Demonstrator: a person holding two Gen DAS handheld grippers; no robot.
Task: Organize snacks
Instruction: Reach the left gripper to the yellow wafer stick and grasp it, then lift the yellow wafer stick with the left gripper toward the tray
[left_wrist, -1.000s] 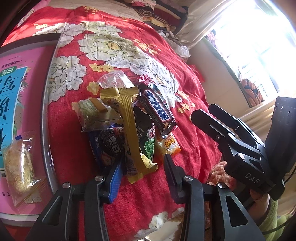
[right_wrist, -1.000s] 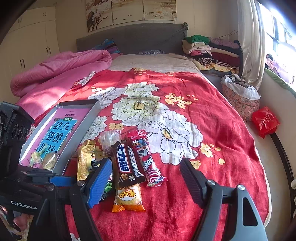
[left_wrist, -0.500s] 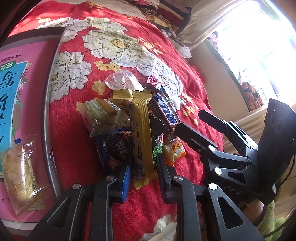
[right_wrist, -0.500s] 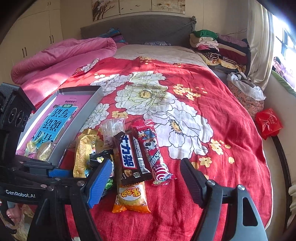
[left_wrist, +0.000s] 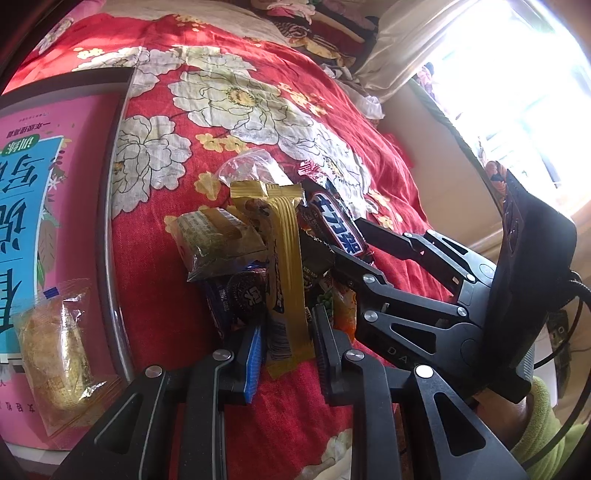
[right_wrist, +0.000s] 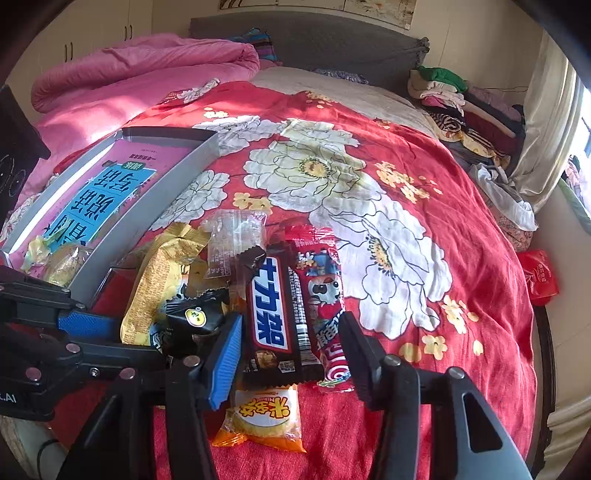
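Observation:
A pile of snacks lies on the red floral bedspread. My left gripper (left_wrist: 286, 341) is shut on the near end of a long gold wrapper bar (left_wrist: 286, 266), also seen in the right wrist view (right_wrist: 157, 280). My right gripper (right_wrist: 291, 343) is open, its fingers on either side of a dark chocolate bar (right_wrist: 271, 314) and a red candy roll (right_wrist: 321, 299). An orange rice cracker packet (right_wrist: 267, 415) lies just below them. A grey tray (right_wrist: 177, 192) with a pink book inside holds a yellow cake packet (left_wrist: 55, 350).
A clear packet (right_wrist: 236, 240), a green biscuit pack (left_wrist: 214, 240) and a round cookie pack (left_wrist: 245, 295) lie in the pile. A pink quilt (right_wrist: 140, 70) is at the back left. Folded clothes (right_wrist: 461, 99) are stacked back right. The bed's right edge (right_wrist: 532, 332) drops off.
My left gripper moved in and closed on the gold bar's near end. My right gripper moved forward and down, so its open fingers now straddle the chocolate bar and red roll.

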